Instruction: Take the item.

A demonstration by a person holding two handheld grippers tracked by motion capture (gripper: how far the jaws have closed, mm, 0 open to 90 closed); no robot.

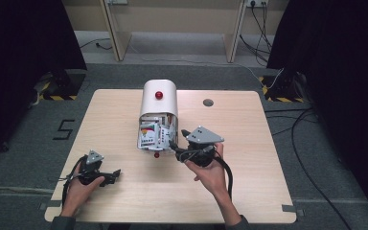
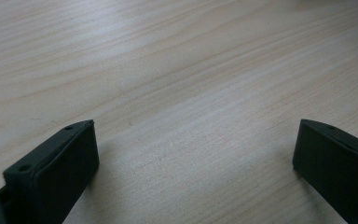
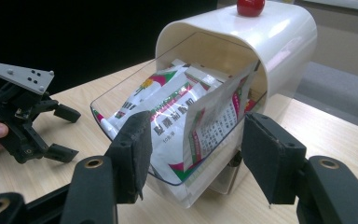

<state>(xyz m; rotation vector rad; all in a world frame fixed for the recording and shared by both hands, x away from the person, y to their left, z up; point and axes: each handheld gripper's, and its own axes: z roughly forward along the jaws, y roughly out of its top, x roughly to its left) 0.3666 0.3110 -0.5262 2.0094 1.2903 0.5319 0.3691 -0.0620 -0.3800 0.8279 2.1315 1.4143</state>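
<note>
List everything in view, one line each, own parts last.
dispenser box: one, white with a red knob, middle of the table, clear drawer open.
packets: several, white with red and green print, inside the drawer.
table: one, light wood, with a grey round plug at its far right.
cables: several, black, on the floor beyond and right.
left gripper: one, black, near left, jaws open.
right gripper: one, black, at the drawer, jaws open.
</note>
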